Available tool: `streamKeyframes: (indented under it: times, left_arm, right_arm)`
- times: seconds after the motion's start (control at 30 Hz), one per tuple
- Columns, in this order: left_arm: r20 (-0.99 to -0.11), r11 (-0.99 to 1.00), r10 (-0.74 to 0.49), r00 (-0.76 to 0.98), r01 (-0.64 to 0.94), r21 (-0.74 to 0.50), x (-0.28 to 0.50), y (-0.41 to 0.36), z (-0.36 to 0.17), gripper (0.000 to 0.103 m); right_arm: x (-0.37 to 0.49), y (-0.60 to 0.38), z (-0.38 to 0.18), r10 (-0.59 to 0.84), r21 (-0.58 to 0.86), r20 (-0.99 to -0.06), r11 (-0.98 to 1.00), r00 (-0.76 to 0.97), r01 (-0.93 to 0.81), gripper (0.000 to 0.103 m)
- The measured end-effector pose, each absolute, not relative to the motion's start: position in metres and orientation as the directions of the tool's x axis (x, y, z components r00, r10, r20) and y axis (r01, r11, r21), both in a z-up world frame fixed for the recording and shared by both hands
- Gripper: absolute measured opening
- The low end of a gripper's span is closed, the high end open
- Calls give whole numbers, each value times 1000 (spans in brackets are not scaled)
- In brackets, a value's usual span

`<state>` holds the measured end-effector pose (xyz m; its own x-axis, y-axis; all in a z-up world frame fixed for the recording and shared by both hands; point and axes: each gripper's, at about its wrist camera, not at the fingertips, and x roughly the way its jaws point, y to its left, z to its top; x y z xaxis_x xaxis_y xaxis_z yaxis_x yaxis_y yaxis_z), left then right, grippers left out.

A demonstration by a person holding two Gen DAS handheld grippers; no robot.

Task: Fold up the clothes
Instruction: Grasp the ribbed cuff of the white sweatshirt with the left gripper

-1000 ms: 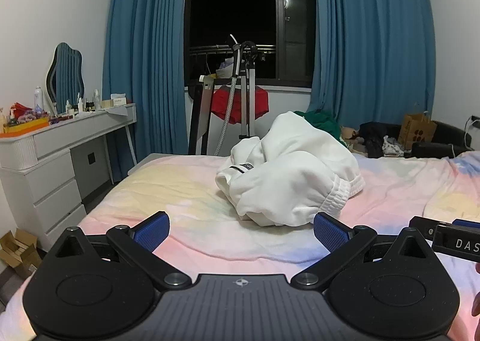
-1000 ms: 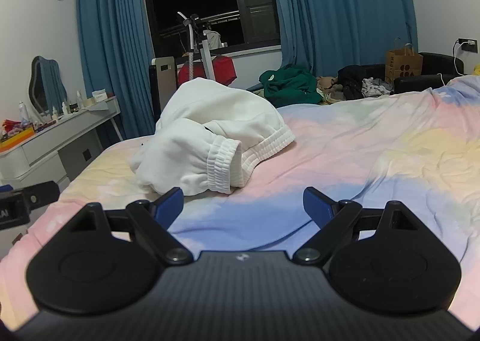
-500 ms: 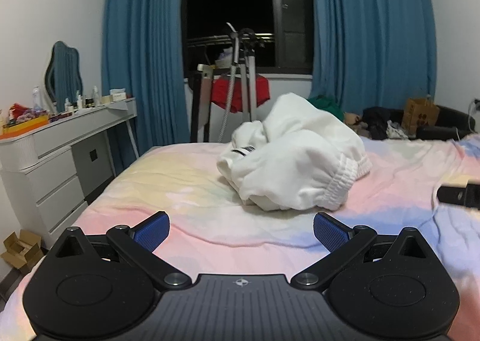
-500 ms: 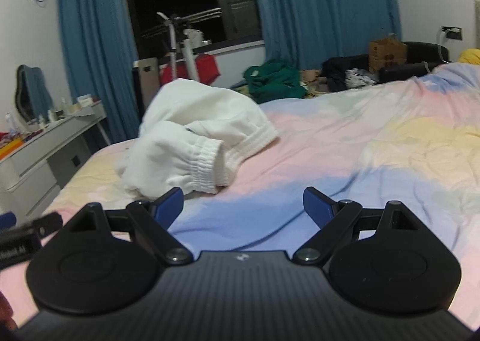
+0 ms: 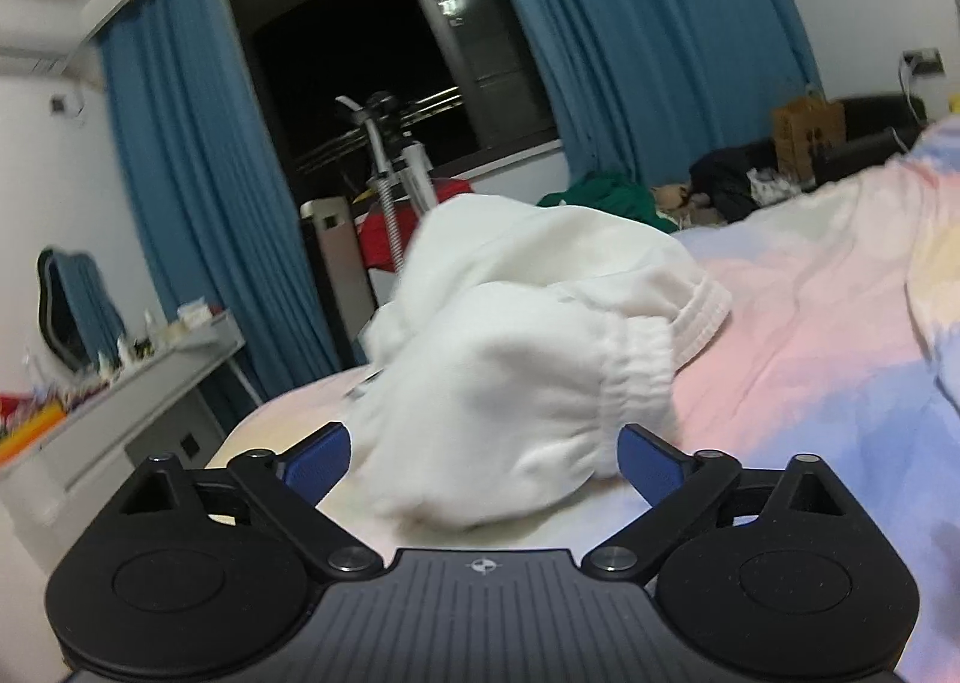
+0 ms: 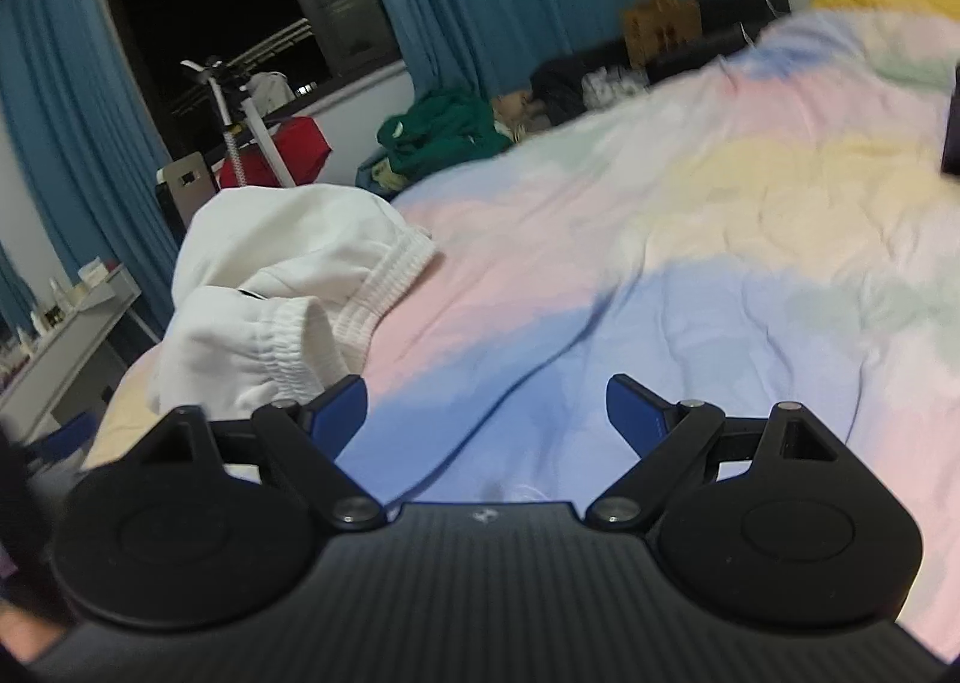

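Now both claws gape wide, holding nothing. Left claw (image 5: pixel 483 458) faces the crumpled white garment (image 5: pixel 528 359) on the bed (image 5: pixel 810 323); right claw (image 6: pixel 486 413) has it at near left.

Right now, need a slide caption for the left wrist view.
Open left gripper closes in on a crumpled white garment lying on the pastel bedsheet.
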<state>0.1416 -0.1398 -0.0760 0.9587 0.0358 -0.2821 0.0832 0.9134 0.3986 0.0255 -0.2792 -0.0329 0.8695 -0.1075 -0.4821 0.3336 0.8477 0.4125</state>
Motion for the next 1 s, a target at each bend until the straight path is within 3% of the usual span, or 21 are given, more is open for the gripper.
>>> streamKeyframes:
  times: [0.23,0.3,0.43,0.47,0.5,0.6,0.87,1.0]
  left_arm:
    - [-229,871,73,971,50,489,200,-198,-108,95]
    - [-213,847,132,968,1,531,218,-207,-121,86]
    - [-133,811,164,977,-57,582,233,-211,-135,78]
    - [-119,814,155,981,-59,577,233,-210,-134,67]
    - [-107,825,142,984,-58,563,230,-208,-132,49]
    - [-76,861,90,993,-39,507,210,-201,-113,39]
    - [-102,932,-34,994,68,356,142,-122,-33,23]
    - [-121,964,-74,990,102,246,100,-64,-1,20]
  right_arm:
    - [42,-304,-55,-80,488,-526,787,847,378,88]
    - [50,-308,-62,-71,498,-542,775,837,389,88]
    - [62,-311,-74,-51,516,-555,762,830,392,88]
    - [64,-311,-76,-52,514,-557,762,829,393,88]
    - [67,-311,-78,-50,514,-558,763,828,392,88]
    - [76,-312,-82,-47,515,-557,764,829,389,88]
    - [82,-308,-80,-43,525,-519,773,854,357,88]
    - [73,-293,-66,-56,469,-462,832,885,297,88]
